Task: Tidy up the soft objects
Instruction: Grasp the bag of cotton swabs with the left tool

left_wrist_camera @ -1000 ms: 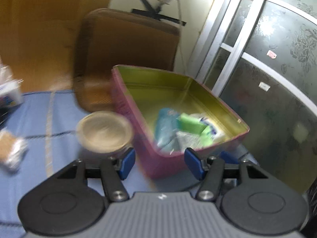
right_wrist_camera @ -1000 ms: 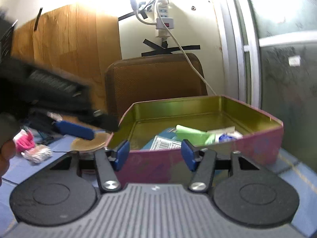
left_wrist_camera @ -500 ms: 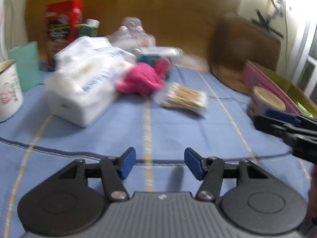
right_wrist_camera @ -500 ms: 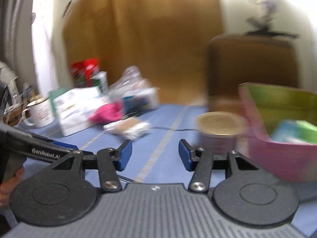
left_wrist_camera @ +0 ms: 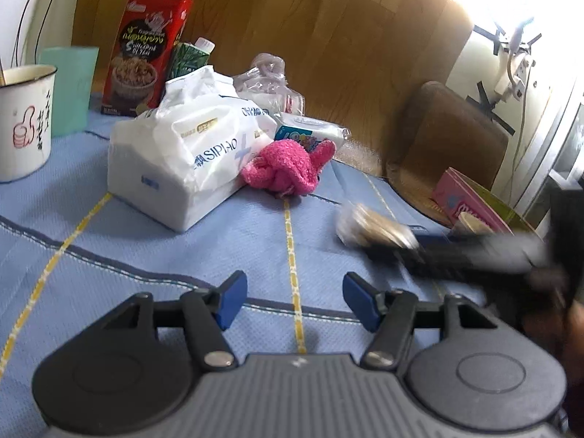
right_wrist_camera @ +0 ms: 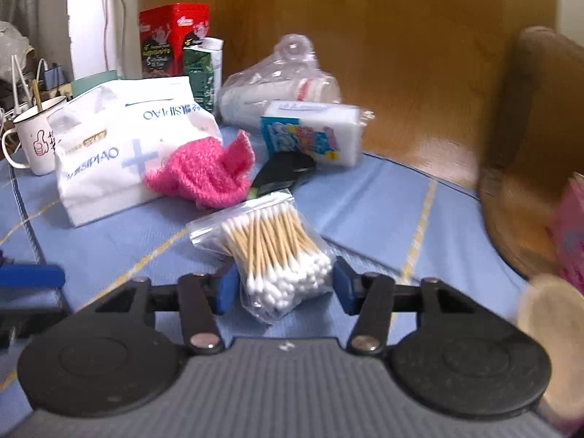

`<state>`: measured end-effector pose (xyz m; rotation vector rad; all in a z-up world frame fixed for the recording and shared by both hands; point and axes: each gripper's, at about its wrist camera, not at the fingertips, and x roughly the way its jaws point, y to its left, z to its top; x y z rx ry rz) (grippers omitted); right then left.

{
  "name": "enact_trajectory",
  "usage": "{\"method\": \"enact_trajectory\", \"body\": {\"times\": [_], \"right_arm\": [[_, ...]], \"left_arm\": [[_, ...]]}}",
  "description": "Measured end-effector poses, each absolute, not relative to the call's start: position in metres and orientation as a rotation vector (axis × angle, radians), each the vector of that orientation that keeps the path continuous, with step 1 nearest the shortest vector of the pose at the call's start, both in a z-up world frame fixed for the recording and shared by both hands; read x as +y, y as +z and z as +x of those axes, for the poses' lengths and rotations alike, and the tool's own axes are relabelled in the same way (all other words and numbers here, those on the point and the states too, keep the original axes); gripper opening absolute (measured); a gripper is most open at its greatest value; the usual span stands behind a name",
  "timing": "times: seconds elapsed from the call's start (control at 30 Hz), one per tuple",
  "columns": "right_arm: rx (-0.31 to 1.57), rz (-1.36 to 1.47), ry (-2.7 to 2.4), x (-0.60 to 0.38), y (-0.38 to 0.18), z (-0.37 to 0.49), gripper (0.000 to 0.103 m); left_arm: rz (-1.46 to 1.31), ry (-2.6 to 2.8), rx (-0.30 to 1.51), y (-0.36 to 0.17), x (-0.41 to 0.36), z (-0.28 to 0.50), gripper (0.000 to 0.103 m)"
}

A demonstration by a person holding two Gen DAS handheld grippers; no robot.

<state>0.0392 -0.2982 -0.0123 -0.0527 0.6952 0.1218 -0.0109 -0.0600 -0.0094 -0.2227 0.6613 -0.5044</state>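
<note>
A clear bag of cotton swabs (right_wrist_camera: 272, 255) lies on the blue cloth between the open fingers of my right gripper (right_wrist_camera: 283, 288); the pads flank its near end. A pink knitted cloth (right_wrist_camera: 204, 175) (left_wrist_camera: 288, 168) leans against a white tissue pack (right_wrist_camera: 120, 146) (left_wrist_camera: 182, 153). A wrapped white sponge pack (right_wrist_camera: 314, 135) (left_wrist_camera: 310, 133) lies behind. My left gripper (left_wrist_camera: 294, 301) is open and empty above bare cloth. The right gripper shows blurred in the left wrist view (left_wrist_camera: 456, 252) at the swab bag (left_wrist_camera: 368, 226).
The pink tin box (left_wrist_camera: 471, 208) (right_wrist_camera: 573, 233) stands at the right beside a round lid (right_wrist_camera: 547, 314) and a brown chair back (left_wrist_camera: 445, 146). A white mug (left_wrist_camera: 25, 120), a red carton (left_wrist_camera: 146, 51), a green carton (right_wrist_camera: 202, 69) and a clear bag of cups (right_wrist_camera: 277, 84) stand behind.
Both grippers swung left from the pink tin to the pile of items. My right gripper has come down around the cotton swab bag. Both stay open.
</note>
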Motion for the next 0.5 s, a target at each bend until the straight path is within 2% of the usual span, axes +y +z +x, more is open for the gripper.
{"method": "enact_trajectory", "body": {"times": [0.03, 0.07, 0.17, 0.33, 0.43, 0.5], "right_arm": [[0.692, -0.043, 0.118, -0.299, -0.012, 0.022, 0.054], [0.687, -0.032, 0.117, -0.299, -0.012, 0.006, 0.054], [0.658, -0.004, 0.098, -0.299, -0.013, -0.049, 0.054], [0.610, 0.080, 0.065, -0.305, -0.017, -0.110, 0.054], [0.557, 0.096, 0.035, -0.309, -0.017, -0.136, 0.054], [0.522, 0.077, -0.017, -0.315, -0.016, -0.146, 0.053]], "left_arm": [[-0.242, -0.511, 0.675, -0.008, -0.061, -0.011, 0.071], [-0.271, -0.526, 0.691, -0.007, -0.063, -0.011, 0.072], [-0.365, -0.675, 0.766, -0.004, -0.080, -0.014, 0.072], [-0.279, -0.876, 0.856, -0.001, -0.148, -0.039, 0.073], [-0.232, -0.951, 0.940, -0.010, -0.188, -0.051, 0.054], [-0.217, -0.974, 0.923, -0.002, -0.207, -0.056, 0.051]]}}
